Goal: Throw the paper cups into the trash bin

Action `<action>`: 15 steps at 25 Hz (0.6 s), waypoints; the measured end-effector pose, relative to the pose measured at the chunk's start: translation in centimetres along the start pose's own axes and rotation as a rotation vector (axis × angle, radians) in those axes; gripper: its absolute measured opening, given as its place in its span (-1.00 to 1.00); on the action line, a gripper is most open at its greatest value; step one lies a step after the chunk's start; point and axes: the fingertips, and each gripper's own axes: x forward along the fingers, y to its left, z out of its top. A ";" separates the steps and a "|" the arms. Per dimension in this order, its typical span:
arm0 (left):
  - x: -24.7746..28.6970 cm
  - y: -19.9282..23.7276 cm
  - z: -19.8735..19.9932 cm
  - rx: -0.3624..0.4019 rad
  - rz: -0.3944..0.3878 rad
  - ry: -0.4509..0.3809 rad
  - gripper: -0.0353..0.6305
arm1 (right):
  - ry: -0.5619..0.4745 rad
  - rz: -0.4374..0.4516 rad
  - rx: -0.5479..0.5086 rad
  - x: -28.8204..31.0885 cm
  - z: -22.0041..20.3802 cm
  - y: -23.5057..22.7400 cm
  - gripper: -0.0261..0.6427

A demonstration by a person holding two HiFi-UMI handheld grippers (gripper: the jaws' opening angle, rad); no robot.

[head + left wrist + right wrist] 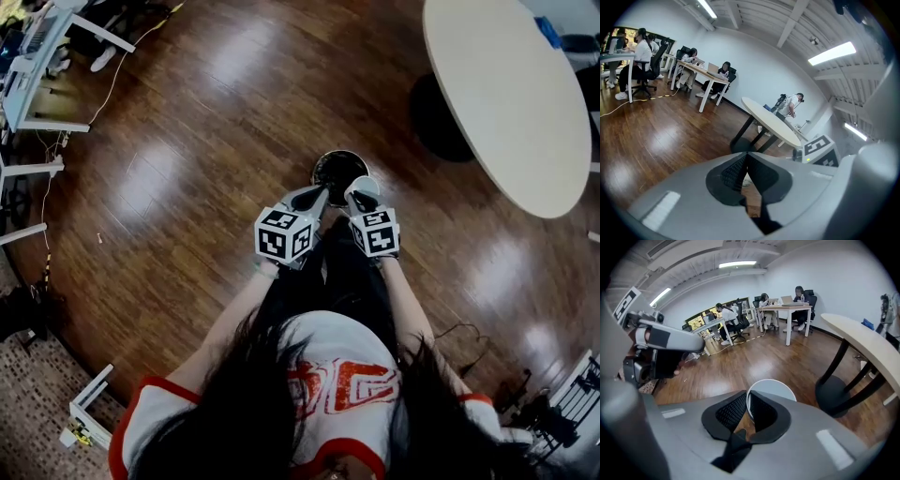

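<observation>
white paper cup [772, 389], rim pinched in right gripper [746, 401] jaws; round black trash bin [336, 169] just below it

- The trash bin [339, 169] opens upward just beyond the left gripper [322, 195] and the right gripper [359, 200], which crowd close side by side.
- Left of the bin and beyond it, the bare wooden floor [187, 141] gives wide passage.
- To the bin's right, the round table [506, 94] overhangs, and its dark base [436, 117] stands near.
- White desk legs [37, 171] line the floor's left edge, well apart from the bin.
</observation>
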 end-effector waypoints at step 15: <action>3.6 1.0 -5.8 0.009 0.001 0.094 -0.89 | 0.079 0.080 -0.015 9.4 -6.4 -2.1 -0.83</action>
